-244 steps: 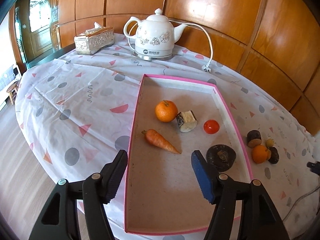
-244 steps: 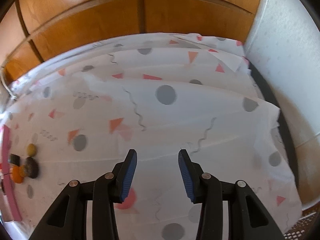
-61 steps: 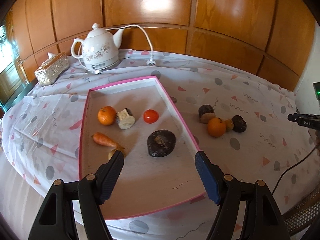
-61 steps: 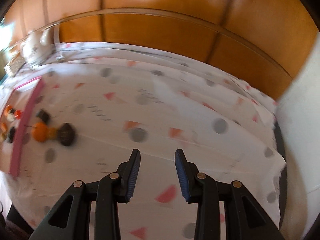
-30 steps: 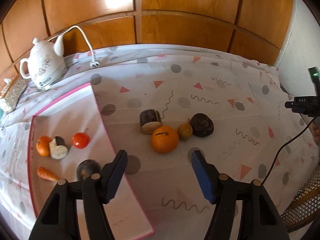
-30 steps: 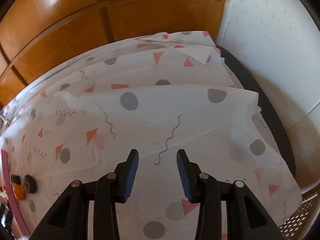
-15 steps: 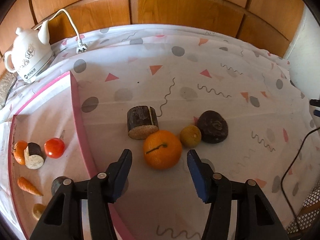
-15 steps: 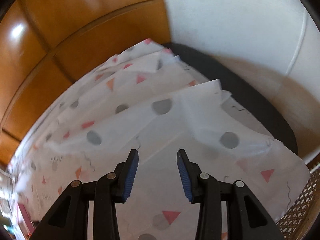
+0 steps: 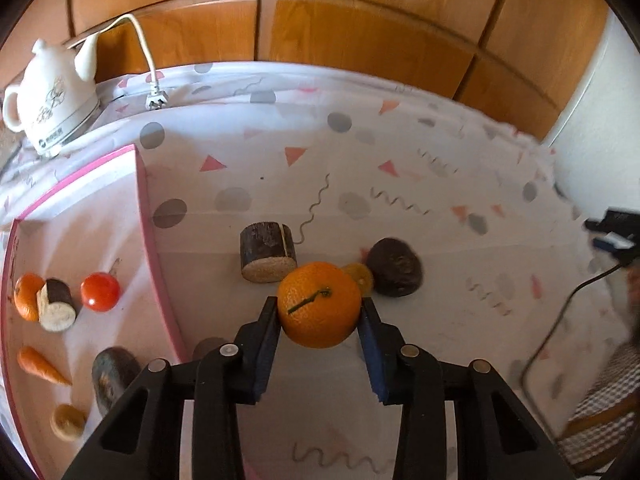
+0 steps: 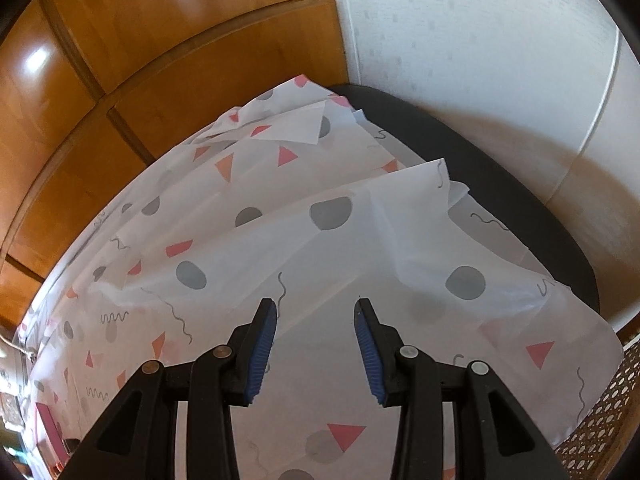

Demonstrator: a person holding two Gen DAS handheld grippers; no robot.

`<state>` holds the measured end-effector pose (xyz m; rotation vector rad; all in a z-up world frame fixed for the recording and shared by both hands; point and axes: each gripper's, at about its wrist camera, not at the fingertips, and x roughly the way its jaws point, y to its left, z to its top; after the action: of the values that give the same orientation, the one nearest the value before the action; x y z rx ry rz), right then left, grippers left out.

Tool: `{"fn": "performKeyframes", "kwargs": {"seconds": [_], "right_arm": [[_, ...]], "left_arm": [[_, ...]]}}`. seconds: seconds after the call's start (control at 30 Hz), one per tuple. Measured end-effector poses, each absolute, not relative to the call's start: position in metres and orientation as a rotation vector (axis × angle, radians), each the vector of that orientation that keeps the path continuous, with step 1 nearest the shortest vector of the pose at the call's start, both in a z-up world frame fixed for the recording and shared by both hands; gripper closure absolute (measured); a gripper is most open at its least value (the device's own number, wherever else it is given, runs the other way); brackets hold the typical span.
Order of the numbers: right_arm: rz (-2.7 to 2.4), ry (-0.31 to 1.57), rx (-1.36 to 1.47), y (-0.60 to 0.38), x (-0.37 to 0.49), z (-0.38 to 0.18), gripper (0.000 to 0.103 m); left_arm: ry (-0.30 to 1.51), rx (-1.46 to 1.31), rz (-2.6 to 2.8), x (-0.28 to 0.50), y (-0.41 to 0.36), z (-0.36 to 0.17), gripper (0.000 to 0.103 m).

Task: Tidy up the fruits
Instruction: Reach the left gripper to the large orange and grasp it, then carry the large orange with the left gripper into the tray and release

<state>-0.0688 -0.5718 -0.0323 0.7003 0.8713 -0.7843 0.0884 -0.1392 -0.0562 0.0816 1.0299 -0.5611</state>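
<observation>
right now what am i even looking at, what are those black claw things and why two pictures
Those black claws are two hand-held grippers, one in each of a person's hands; each carries a camera looking along its fingers, hence two pictures. The left gripper has its blue pads against a large orange on the patterned tablecloth, beside a wood chunk, a small yellow fruit and a dark round piece. Further left, a pink-rimmed tray holds a tomato, a carrot and other pieces. The right gripper is open, holding nothing, over bare cloth.
</observation>
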Motion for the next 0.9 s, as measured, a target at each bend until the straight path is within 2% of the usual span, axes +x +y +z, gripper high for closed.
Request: {"fn": "performKeyframes", "kwargs": {"seconds": [0.33,0.63,0.9], "right_arm": [[-0.693,0.942,0.639,-0.557,-0.054,-0.041,0.062],[-0.55,0.98,0.49,-0.524,-0.029,-0.035,0.062],[-0.367,1.013,0.353,-0.481,-0.01,-0.036,0.062]], "left_arm": [[0.924,-0.097,-0.386,0.092,-0.045,-0.012,0.064],[0.97,-0.146,-0.153,0.091,0.037,-0.04,0.064],[0.985,-0.141,-0.13,0.084,0.044,-0.056,0.063]]}}
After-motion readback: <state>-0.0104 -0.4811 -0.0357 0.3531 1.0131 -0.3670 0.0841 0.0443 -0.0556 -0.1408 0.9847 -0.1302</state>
